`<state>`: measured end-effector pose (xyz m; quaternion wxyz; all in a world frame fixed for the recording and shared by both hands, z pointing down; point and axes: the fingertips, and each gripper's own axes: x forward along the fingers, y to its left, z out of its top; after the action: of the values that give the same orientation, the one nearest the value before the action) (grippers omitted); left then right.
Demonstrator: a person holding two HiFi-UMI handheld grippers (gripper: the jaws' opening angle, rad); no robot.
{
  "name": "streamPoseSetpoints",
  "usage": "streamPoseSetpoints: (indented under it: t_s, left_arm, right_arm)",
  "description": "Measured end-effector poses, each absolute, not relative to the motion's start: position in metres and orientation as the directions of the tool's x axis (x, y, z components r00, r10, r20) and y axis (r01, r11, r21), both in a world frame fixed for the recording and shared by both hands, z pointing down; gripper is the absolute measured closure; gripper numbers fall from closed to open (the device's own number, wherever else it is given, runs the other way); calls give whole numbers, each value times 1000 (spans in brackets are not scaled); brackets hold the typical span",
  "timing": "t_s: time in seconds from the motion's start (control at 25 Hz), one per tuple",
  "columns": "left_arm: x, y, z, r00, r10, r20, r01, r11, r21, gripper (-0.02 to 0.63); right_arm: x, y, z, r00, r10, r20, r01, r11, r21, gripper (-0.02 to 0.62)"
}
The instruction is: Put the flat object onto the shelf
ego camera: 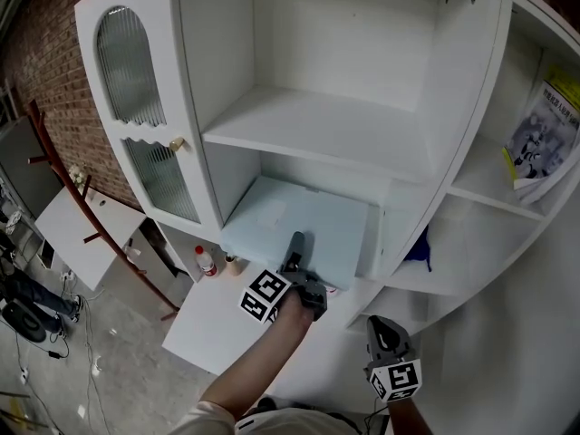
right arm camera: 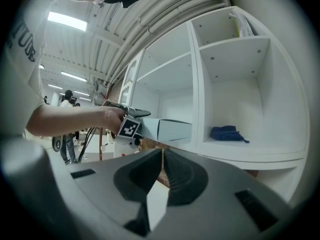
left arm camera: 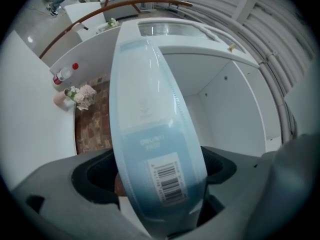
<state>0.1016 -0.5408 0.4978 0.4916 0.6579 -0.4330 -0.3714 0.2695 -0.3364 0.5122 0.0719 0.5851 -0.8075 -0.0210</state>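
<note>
Okay, centre frame, my left gripper [ego camera: 296, 247] gapes wide around the pale-blue flat box [ego camera: 272, 220] lying on the shelf [ego camera: 362, 290]; lower right, right gripper [ego camera: 381, 329] jaws pressed together.

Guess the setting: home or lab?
Probably a lab or studio hall, not a home: bare ceiling pipes, brick wall, cables on a concrete floor, with a white shelf cabinet staged inside.

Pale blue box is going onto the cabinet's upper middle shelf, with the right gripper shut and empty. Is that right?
No. The head view shows the box in the compartment beneath that shelf, which is bare. The right gripper is shut and empty, as stated.
</note>
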Motion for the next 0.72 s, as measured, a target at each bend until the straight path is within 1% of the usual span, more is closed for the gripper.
streamPoseSetpoints:
  t_s: [0.12,0.28,0.4,0.56,0.72]
  left_arm:
    - [95,-539,495,357,-930,-89,-176,-161,971,147]
    - [88,-526,489,388,-913,-123,-230,-225,947,149]
    - [84,-514,483,417,-897,-148,-306,-292,906,147]
    - [79,-497,487,455,-878,-150,-407,-355,842,149]
    - [71,-484,483,473,-869,-143,-579,-430,693,147]
  right_arm:
    - [264,-337,514,-312,-945,95,-939,322,121,563]
    - [261,-337,513,-313,-945,95,-939,323,122,563]
    - [259,-338,513,-314,-945,95,-938,324,123,563]
    - [253,-338,514,-319,-943,95,-937,329,121,563]
    - [245,-337,512,-329,-940,89,-933,338,126,563]
